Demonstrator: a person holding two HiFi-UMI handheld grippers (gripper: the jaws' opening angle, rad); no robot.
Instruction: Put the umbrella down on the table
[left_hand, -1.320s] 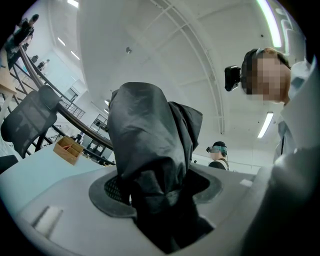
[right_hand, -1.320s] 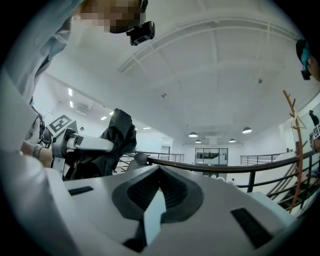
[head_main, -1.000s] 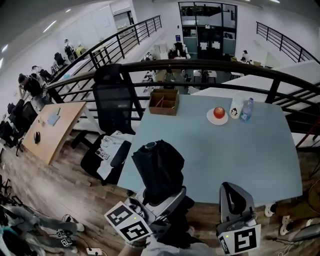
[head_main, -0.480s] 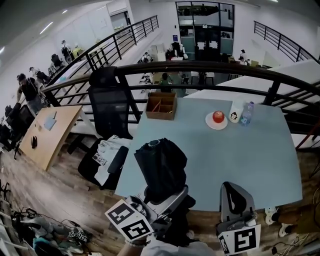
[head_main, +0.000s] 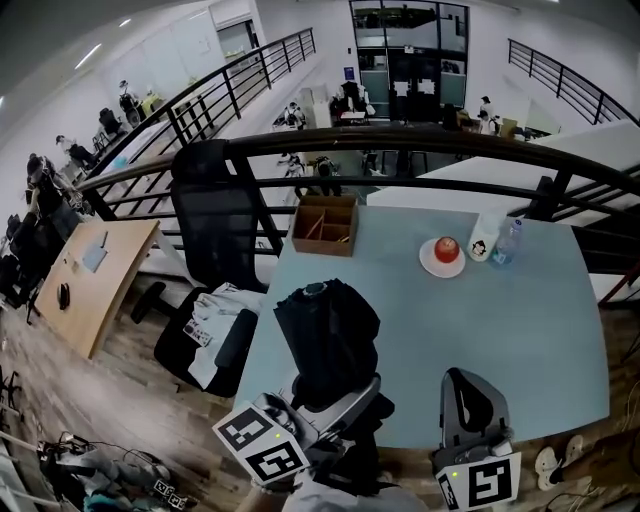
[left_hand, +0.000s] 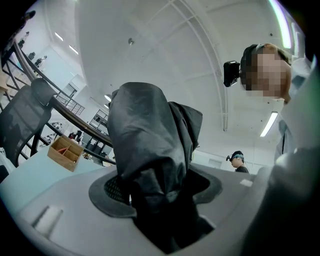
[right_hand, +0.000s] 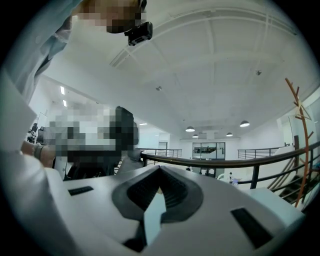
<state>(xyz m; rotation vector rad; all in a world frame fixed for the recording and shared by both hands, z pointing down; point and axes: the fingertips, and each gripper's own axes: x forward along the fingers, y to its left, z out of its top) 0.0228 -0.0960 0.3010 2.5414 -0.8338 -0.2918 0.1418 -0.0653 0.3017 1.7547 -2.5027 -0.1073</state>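
In left gripper (head_main: 338, 398), umbrella (head_main: 325, 335) as before.

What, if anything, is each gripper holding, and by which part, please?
The left gripper clamps the folded black umbrella by its lower end; the right gripper holds nothing.

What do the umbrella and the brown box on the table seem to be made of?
The umbrella: dark thin fabric, probably nylon or polyester, with a faint sheen; it shows soft crumpled folds. The box: apparently bare wood, brown and matt, with thin partitions inside; stiff cardboard cannot be excluded.
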